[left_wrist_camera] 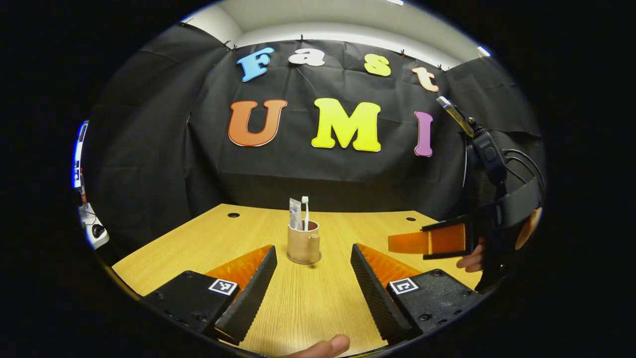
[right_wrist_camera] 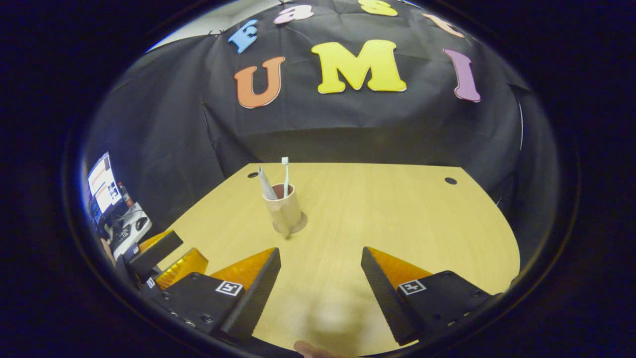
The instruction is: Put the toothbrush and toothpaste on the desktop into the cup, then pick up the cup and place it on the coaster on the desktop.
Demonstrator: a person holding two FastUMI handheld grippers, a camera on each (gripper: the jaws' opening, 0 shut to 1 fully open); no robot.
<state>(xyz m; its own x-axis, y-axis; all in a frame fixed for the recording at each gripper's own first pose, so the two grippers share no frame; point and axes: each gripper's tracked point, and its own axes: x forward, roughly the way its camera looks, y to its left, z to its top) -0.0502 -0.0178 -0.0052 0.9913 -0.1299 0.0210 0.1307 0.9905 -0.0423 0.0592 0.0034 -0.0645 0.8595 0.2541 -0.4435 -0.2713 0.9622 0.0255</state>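
Desk: pale wood, curved front edge, two cable holes near the back; it reaches to the black cloth wall.
Right gripper: held above the near part of the desk, jaws spread wide, nothing between them. In the left gripper view it shows at the right edge, raised off the desk, a hand around its handle.
Left gripper: low over the near desk, fingers released and wide apart, gripping nothing; the cup stands farther off, centred in the gap. In the right gripper view it sits at the lower left.
Cup: tan, with a handle, upright at mid-desk, apart from both grippers.
Coaster: round, tan, directly under the cup; its rim shows around the cup's base.
Toothpaste: a white tube standing in the cup, leaning on the rim, left of the toothbrush.
Toothbrush: white, upright in the cup, head at the top.
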